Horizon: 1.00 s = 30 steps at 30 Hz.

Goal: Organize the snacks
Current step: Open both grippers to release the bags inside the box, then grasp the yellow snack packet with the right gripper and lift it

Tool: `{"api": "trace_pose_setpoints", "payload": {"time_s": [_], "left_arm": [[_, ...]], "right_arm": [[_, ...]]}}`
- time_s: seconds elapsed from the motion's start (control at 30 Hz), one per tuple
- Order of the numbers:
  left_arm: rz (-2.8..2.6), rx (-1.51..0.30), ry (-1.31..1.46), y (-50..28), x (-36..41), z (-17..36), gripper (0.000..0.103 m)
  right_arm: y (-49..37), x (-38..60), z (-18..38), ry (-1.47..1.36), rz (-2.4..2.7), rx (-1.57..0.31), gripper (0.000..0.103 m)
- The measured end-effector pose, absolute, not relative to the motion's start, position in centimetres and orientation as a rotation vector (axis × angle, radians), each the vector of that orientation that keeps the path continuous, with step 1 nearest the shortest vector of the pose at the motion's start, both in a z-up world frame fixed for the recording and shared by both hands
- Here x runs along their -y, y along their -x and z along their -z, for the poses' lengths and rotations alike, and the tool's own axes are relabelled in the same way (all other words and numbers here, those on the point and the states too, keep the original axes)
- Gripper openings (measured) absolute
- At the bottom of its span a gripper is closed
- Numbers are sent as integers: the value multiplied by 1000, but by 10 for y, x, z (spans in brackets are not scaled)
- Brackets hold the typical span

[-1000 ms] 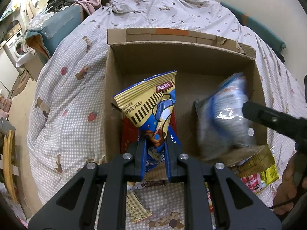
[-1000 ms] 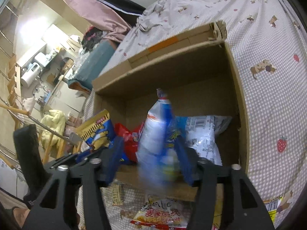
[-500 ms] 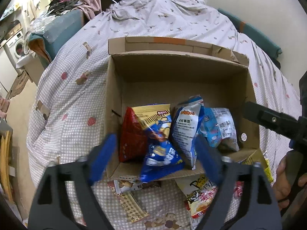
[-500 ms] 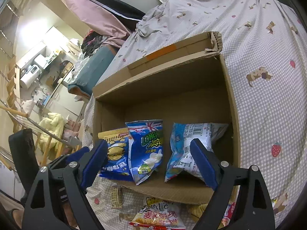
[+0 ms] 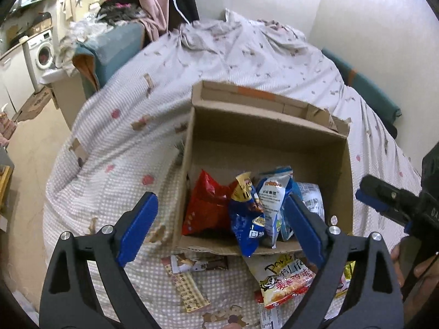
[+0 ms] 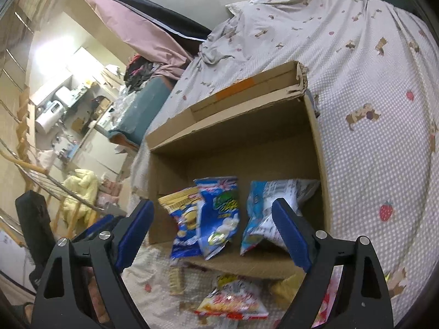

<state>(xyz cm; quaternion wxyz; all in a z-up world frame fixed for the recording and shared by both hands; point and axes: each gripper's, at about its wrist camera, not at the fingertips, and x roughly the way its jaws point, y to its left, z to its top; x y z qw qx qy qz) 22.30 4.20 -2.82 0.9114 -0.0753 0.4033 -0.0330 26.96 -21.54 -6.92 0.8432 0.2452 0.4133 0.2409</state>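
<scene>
Both tongs are seen spread wide with nothing between their blue pads. The left gripper (image 5: 219, 227) is held above the near edge of the cardboard box (image 5: 274, 128); the right gripper (image 6: 212, 231) is held before the box's open front. Inside the box, a red bag (image 5: 205, 208), a blue-and-yellow bag (image 5: 247, 219), a blue-and-white bag (image 5: 274, 200) and a pale bag (image 6: 277, 208) are stood near the front. More snack packets (image 5: 285, 279) are left lying on the checked bedspread (image 5: 123, 142) just outside the box.
</scene>
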Motion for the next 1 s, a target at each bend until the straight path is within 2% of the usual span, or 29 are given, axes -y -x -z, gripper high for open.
{"api": "trace_pose_setpoints", "payload": {"time_s": [0.37, 0.5, 0.7, 1.0], "left_arm": [[51, -813, 194, -180, -64, 16, 92], [34, -803, 177, -166, -63, 15, 99], [36, -816, 163, -149, -60, 19, 99], [20, -926, 139, -137, -52, 47, 99]], "right_arm": [[-230, 227, 58, -547, -526, -870, 93], [-216, 233, 60, -556, -507, -877, 93], [-194, 248, 63, -598, -479, -884, 93], [-172, 276, 79, -608, -397, -929, 93]]}}
